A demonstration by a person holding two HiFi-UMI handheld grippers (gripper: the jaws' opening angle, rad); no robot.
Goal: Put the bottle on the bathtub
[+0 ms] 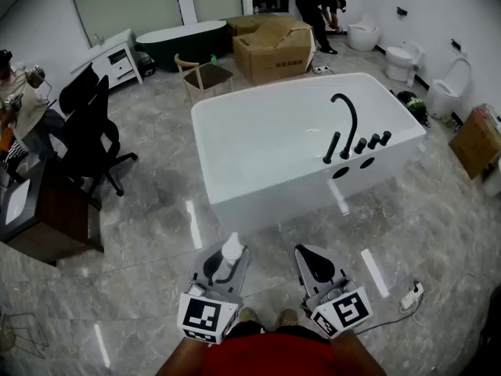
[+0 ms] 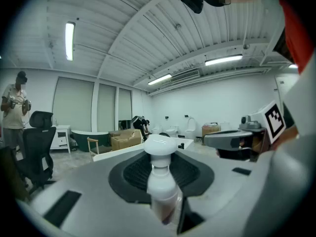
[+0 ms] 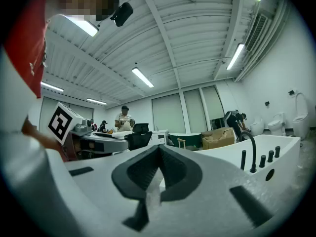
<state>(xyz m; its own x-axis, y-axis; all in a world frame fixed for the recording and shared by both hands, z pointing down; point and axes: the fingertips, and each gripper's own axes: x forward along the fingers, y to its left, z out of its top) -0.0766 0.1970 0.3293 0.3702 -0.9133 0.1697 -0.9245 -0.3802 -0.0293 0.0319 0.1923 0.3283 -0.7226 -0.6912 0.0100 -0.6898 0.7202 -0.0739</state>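
Observation:
A white bottle [image 1: 231,250] with a rounded cap stands upright between the jaws of my left gripper [image 1: 226,260], which is shut on it. In the left gripper view the bottle [image 2: 160,177] fills the middle of the gripper [image 2: 161,168]. My right gripper [image 1: 315,258] hovers beside it at the same height, shut and empty; its pads [image 3: 174,169] meet in the right gripper view. The white bathtub [image 1: 297,84] stands just ahead of both grippers on the grey tiled floor, with a black curved faucet [image 1: 345,124] and knobs on its right ledge. The bathtub [image 3: 276,149] also shows in the right gripper view.
A black office chair [image 1: 90,124] and a dark desk [image 1: 47,210] stand at left, beside a person [image 1: 19,92]. Cardboard boxes [image 1: 274,45], a wooden chair [image 1: 205,75], a dark tub [image 1: 184,39] and toilets [image 1: 403,59] lie beyond the bathtub. A power strip [image 1: 411,294] lies on the floor at right.

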